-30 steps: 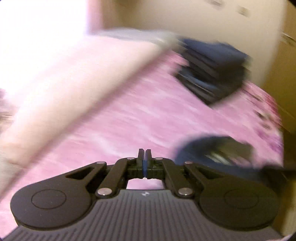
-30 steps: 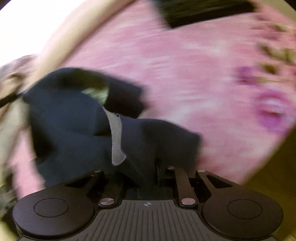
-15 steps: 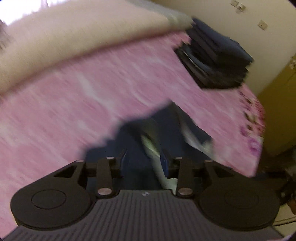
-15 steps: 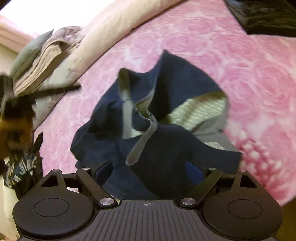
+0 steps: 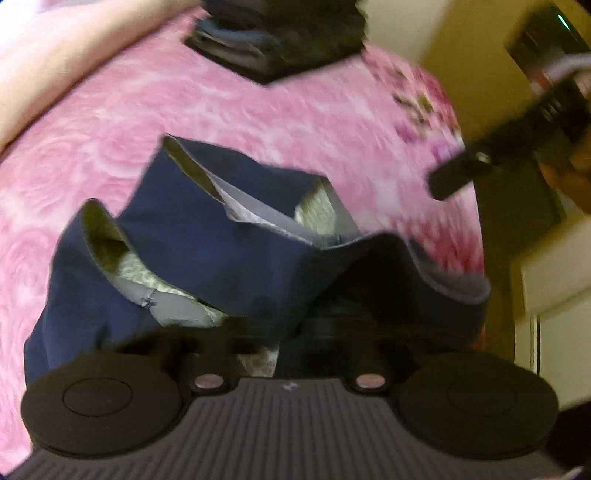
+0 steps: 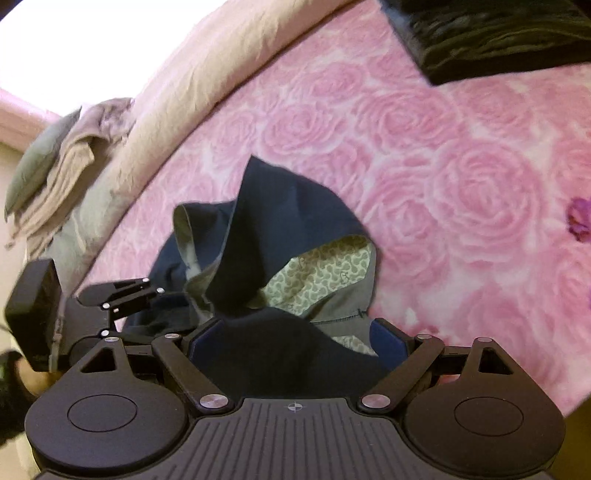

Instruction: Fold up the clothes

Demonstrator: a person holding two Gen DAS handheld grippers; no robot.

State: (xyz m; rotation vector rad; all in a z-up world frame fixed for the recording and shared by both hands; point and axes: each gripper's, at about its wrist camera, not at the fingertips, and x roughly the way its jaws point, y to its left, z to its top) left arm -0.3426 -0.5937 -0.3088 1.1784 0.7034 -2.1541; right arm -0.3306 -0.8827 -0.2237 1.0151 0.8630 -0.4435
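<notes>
A crumpled navy garment [image 5: 229, 251] with grey trim and a green patterned lining lies on the pink rose bedspread [image 6: 461, 166]. In the left wrist view its cloth is heaped over my left gripper's fingers and hides them. The right wrist view shows my left gripper [image 6: 162, 295] at the garment's [image 6: 288, 221] left edge, its tips closed into the navy cloth. My right gripper [image 6: 295, 339] stands wide open at the near edge. Navy cloth lies between its blue pads [image 6: 388, 339], and they do not press on it. One of its fingers [image 5: 458, 173] shows at the right of the left wrist view.
A stack of dark folded clothes [image 6: 498, 33] sits on the far side of the bed. A beige duvet [image 6: 207, 74] runs along the far left, with folded grey bedding [image 6: 55, 162] beyond it. The bed's right edge meets a yellow wall [image 5: 480, 55].
My left gripper came down over the garment, opened, then closed into its cloth. My right gripper let go of the navy cloth, opened wide and drew back a little.
</notes>
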